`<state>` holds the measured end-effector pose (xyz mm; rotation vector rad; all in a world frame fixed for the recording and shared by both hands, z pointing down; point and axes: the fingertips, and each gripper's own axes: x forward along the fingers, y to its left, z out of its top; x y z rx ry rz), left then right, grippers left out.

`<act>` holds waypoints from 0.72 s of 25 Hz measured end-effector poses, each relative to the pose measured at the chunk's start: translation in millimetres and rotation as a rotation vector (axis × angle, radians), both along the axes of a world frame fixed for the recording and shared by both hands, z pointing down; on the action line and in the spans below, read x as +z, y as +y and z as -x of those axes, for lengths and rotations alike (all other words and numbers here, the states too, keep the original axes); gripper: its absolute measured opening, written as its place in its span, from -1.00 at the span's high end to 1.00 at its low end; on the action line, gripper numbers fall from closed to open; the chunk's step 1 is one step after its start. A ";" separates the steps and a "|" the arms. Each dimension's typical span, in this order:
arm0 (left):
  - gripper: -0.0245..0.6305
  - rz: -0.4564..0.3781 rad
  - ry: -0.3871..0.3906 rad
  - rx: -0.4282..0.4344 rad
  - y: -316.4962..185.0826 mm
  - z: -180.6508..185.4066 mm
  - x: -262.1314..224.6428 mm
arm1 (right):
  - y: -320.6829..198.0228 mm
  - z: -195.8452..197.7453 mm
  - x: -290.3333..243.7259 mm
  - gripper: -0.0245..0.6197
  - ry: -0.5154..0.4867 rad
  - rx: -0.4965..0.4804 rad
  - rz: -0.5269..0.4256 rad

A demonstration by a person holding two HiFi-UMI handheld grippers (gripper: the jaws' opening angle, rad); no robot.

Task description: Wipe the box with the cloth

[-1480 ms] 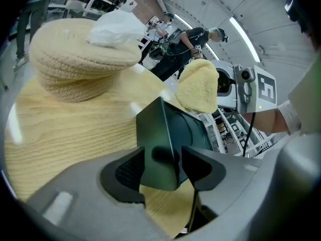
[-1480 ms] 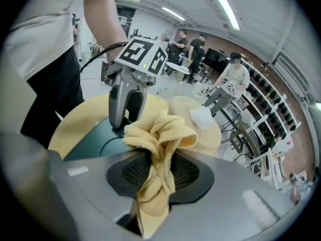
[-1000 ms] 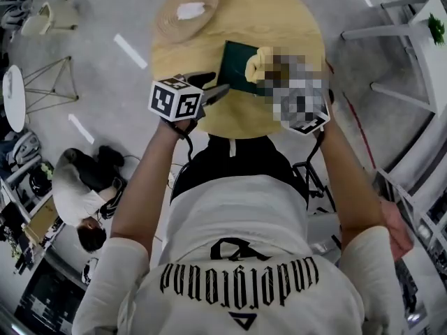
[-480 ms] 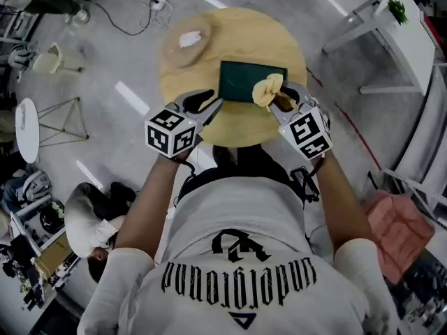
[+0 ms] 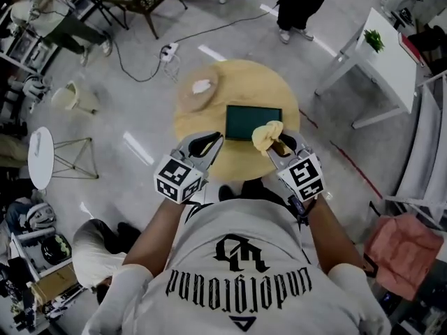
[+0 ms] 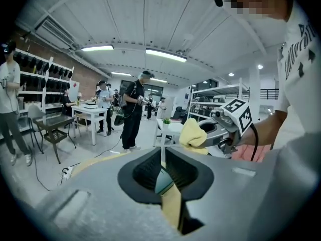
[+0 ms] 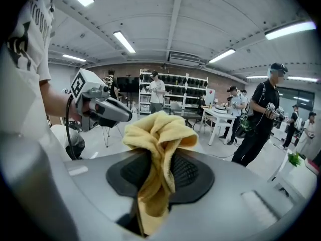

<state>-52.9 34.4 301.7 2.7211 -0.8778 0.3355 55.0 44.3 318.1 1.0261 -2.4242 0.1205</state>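
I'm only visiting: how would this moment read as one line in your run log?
right gripper: jaws shut on cloth | left gripper: jaws just been closing, nothing between them | box: flat on table

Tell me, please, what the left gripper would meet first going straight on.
Likely nothing near: the left gripper, its empty jaws just closing, aims over the box and round table; depth unclear.

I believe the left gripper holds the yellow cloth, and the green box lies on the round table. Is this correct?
Not quite: the right gripper holds the yellow cloth, as the right gripper view shows. The left gripper, its fingers having just been closing, holds nothing. The green box does lie on the round table.
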 end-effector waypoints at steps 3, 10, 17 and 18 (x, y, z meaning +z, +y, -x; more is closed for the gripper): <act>0.90 -0.027 0.018 0.011 11.9 -0.4 -18.8 | 11.1 4.3 -19.6 0.59 -0.037 0.026 -0.022; 0.91 -0.105 0.057 -0.001 26.7 24.0 -62.5 | 27.6 11.2 -54.9 0.59 -0.095 0.079 -0.069; 0.91 -0.150 0.080 -0.021 29.3 46.3 -90.9 | 33.5 12.5 -76.5 0.59 -0.104 0.091 -0.094; 0.91 -0.153 0.080 -0.019 31.2 47.0 -92.3 | 34.8 11.9 -78.2 0.59 -0.105 0.090 -0.097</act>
